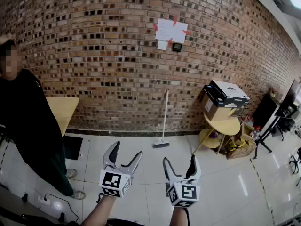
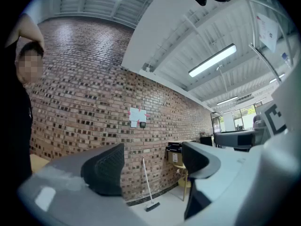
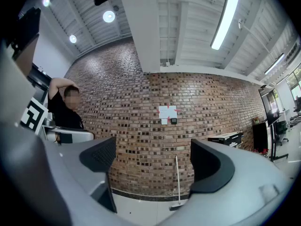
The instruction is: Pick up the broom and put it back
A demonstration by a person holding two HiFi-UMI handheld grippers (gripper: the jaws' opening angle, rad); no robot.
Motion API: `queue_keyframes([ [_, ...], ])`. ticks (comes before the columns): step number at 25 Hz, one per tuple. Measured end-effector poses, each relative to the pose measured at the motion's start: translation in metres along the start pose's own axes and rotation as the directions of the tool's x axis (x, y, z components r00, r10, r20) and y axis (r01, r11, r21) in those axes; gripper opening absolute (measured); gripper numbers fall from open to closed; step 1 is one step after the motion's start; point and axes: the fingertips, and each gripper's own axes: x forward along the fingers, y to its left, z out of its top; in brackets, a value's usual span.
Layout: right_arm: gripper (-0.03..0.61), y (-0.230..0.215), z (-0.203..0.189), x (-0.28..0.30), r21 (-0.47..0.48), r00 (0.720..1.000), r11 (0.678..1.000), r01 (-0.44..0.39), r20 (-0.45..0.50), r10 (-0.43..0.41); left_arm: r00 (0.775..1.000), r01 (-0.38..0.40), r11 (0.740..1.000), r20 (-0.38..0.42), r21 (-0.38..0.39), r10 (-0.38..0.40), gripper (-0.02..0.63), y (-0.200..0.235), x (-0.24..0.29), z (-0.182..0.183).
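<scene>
A broom (image 1: 163, 124) with a white handle and dark head stands upright against the brick wall, its head on the white tiled floor. It also shows between the jaws in the left gripper view, broom (image 2: 147, 188), and in the right gripper view, broom (image 3: 178, 182). Both grippers are held level well short of it, side by side. My left gripper (image 1: 126, 157) is open and empty. My right gripper (image 1: 181, 164) is open wide with nothing between its fingers.
A person in dark clothes (image 1: 28, 126) stands at the left beside a wooden table (image 1: 63, 108). A round yellow table (image 1: 228, 125) with a cardboard box (image 1: 225, 98) stands right of the broom. A power strip and cable (image 1: 54, 201) lie on the floor at the lower left.
</scene>
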Motion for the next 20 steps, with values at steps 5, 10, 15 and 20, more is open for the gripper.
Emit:
queue_keyframes([
  [5, 0.489, -0.022, -0.016, 0.011, 0.061, 1.000, 0.998, -0.002, -0.008, 0.003, 1.000, 0.019, 1.000, -0.007, -0.018, -0.019, 0.387, -0.023, 0.015, -0.006],
  [10, 0.489, -0.010, -0.037, 0.038, 0.083, 0.997, 0.995, -0.056, -0.046, 0.060, 0.998, -0.006, 1.000, -0.055, 0.014, 0.006, 0.383, -0.001, 0.035, -0.023],
  [15, 0.488, -0.014, -0.062, 0.078, 0.099, 0.994, 0.993, -0.071, -0.081, 0.079, 0.998, -0.001, 1.000, -0.066, 0.014, 0.002, 0.383, 0.023, 0.079, -0.039],
  [20, 0.488, -0.030, -0.060, 0.140, 0.059, 0.996, 0.997, -0.048, -0.076, 0.052, 0.997, 0.055, 0.998, -0.051, 0.015, -0.054, 0.383, 0.045, 0.149, -0.042],
])
